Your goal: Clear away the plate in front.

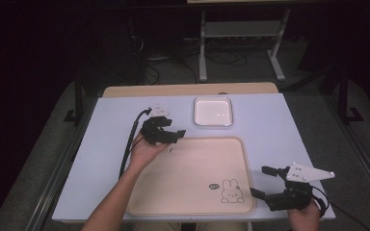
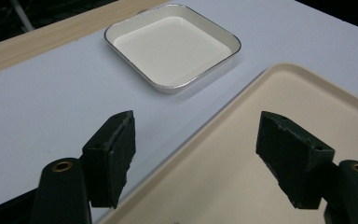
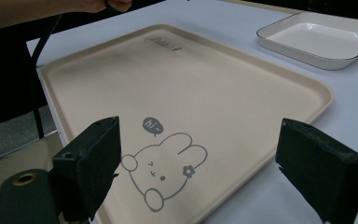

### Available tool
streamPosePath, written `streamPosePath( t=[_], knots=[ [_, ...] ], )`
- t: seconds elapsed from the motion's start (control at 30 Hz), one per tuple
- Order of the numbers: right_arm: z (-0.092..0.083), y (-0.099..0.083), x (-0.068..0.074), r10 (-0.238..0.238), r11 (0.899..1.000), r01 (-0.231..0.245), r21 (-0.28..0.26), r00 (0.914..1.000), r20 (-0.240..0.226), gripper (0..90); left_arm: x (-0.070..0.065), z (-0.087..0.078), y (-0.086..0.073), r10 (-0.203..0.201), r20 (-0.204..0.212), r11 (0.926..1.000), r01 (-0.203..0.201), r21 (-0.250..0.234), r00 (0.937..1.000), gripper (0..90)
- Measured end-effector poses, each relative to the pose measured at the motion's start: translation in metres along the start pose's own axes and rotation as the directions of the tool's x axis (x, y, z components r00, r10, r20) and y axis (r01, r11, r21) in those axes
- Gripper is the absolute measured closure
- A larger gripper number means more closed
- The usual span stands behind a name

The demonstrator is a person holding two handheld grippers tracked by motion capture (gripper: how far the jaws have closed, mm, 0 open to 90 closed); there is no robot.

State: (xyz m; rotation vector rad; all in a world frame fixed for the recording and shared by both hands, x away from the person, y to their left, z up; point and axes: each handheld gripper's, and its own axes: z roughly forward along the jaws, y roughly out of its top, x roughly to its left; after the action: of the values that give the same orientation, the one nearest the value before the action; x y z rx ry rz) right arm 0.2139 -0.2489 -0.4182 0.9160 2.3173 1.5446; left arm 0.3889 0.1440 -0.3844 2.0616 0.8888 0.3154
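A beige tray [image 1: 188, 173] with a rabbit drawing [image 1: 232, 190] lies on the pale table, nearer the front. A white square dish [image 1: 213, 111] sits just behind it. My left gripper [image 1: 169, 133] hovers open over the tray's far left corner [image 2: 265, 74], pointing toward the dish [image 2: 172, 46]. Both its black pads [image 2: 114, 149] hold nothing. My right gripper [image 1: 262, 182] stands open at the tray's front right corner, jaws wide apart and bare. In the right gripper view the rabbit [image 3: 165, 170] lies between the pads [image 3: 93, 158], with the dish [image 3: 321, 39] at the far right.
A wooden strip [image 1: 188, 89] runs along the table's back edge. Behind it stand a white metal frame [image 1: 241, 38] and cables on a dark floor. A black cable [image 1: 127, 144] trails from the left gripper across the table's left side.
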Motion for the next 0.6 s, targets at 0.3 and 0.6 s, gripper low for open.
streamPosePath(
  t=[0.3, 0.6],
  knots=[
    [0.005, 0.002, -0.003, -0.006, 1.0, 0.006, 0.01, 1.0, -0.003, 13.2, 0.016, 0.033, 0.032, -0.043, 0.012, 0.9985, 0.042, 0.034, 0.999, 29.5],
    [0.007, 0.002, -0.005, -0.01, 1.0, 0.011, 0.013, 0.9998, -0.015, 13.2, 0.038, 0.072, 0.061, -0.117, -0.006, 0.9842, 0.117, 0.133, 0.9931, 34.8]
  ],
)
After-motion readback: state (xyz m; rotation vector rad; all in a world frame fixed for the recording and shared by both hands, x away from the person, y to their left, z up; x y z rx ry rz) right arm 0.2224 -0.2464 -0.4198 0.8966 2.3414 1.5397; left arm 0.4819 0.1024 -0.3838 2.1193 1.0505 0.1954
